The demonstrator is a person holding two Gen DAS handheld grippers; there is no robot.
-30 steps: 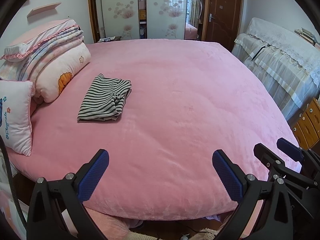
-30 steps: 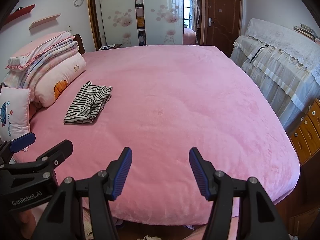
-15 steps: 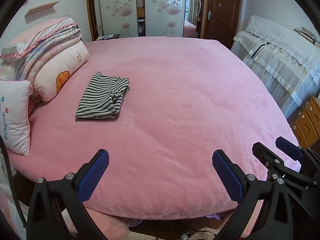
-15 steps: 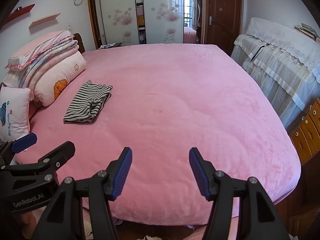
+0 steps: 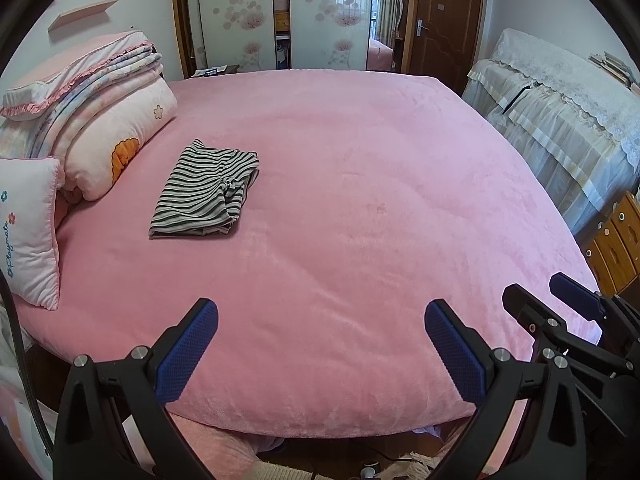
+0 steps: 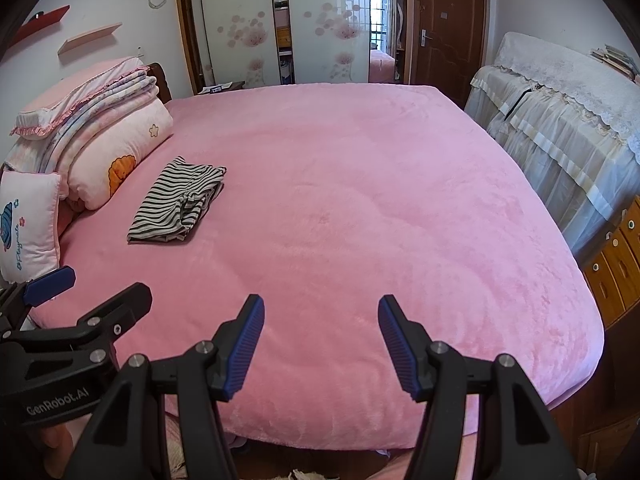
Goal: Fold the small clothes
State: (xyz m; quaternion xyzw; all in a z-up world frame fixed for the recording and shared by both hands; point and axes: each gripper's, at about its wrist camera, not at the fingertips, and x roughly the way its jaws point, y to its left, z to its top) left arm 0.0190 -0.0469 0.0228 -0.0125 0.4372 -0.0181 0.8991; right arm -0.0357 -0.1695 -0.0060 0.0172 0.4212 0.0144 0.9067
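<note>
A small black-and-white striped garment (image 5: 206, 194) (image 6: 178, 200) lies folded on the left part of the pink bed (image 5: 360, 208) (image 6: 380, 208), close to the pillows. My left gripper (image 5: 320, 324) hangs open over the bed's near edge, nothing between its blue pads. My right gripper (image 6: 320, 316) is also open and empty, over the near edge a little further right. Each gripper shows at the side of the other's view: the right gripper (image 5: 560, 300) and the left gripper (image 6: 84, 296). Both are well short of the garment.
Stacked pillows and a folded quilt (image 5: 100, 120) lie at the bed's left, with a small white cushion (image 5: 28, 228) in front. A lace-covered piece of furniture (image 5: 560, 100) and wooden drawers (image 5: 616, 240) stand on the right. Wardrobe doors (image 5: 320, 16) stand behind the bed.
</note>
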